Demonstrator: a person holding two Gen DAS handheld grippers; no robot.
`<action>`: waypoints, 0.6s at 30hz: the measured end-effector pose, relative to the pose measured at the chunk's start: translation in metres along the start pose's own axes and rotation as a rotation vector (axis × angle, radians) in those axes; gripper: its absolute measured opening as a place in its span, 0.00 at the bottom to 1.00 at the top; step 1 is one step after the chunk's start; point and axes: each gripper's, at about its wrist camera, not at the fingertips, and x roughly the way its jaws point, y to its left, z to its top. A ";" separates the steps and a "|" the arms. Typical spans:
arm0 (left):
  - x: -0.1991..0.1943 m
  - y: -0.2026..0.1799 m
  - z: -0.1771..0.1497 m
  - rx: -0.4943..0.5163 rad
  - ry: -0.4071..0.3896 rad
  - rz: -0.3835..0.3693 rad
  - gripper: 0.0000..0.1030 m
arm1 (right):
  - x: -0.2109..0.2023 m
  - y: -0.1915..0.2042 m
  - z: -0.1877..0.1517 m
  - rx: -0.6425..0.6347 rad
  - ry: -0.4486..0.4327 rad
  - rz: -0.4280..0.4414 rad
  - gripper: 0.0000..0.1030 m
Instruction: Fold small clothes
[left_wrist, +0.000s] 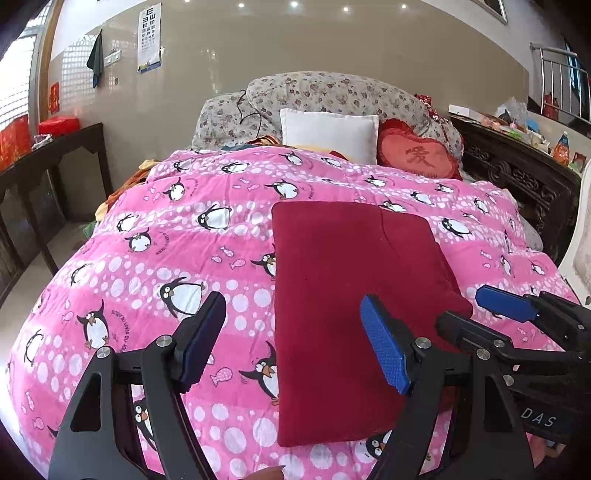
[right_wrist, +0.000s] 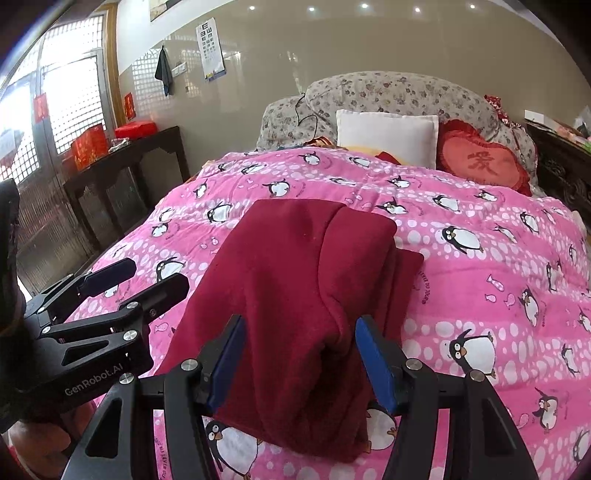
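A dark red garment (left_wrist: 351, 295) lies folded into a long rectangle on the pink penguin quilt (left_wrist: 166, 258); it also shows in the right wrist view (right_wrist: 295, 295). My left gripper (left_wrist: 295, 343) is open and empty, hovering over the garment's left edge near its front. My right gripper (right_wrist: 299, 362) is open above the garment's near end, with the cloth between its fingers but not pinched. The right gripper also shows in the left wrist view (left_wrist: 476, 310), and the left gripper in the right wrist view (right_wrist: 136, 280).
A white pillow (left_wrist: 328, 134), a red heart cushion (left_wrist: 421, 157) and a floral bolster (left_wrist: 332, 92) lie at the bed's head. A dark console table (left_wrist: 55, 155) stands at the left wall. A carved dark cabinet (left_wrist: 517, 170) with clutter stands at the right.
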 end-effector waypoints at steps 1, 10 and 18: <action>0.001 0.001 0.000 -0.001 0.001 -0.001 0.74 | 0.000 0.000 0.000 0.002 0.000 0.001 0.58; 0.007 0.004 -0.002 -0.014 0.018 0.004 0.74 | 0.003 -0.005 -0.002 0.011 0.011 -0.003 0.58; 0.007 0.003 -0.003 -0.008 0.018 0.006 0.74 | 0.003 -0.004 -0.002 0.016 0.015 0.007 0.58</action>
